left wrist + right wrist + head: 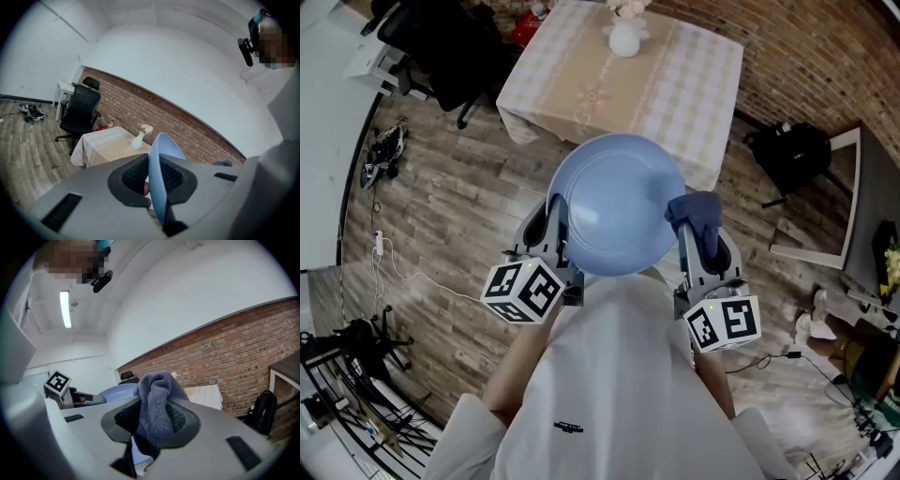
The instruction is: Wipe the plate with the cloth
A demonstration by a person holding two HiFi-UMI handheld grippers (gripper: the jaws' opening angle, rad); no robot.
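Fingers (130, 177) of the left gripper (551, 223) are pinching the left rim of the blue plate (614, 202), so the plate is held up in the air before the person's chest, with its face free for wiping. On the right gripper (701, 230) the fingers (183, 420) are closed on a bunched dark blue cloth (694, 208), leaving a soft wad beyond the tips to rub with. This cloth sits at the plate's right rim; it seems to touch it, but I cannot be sure.
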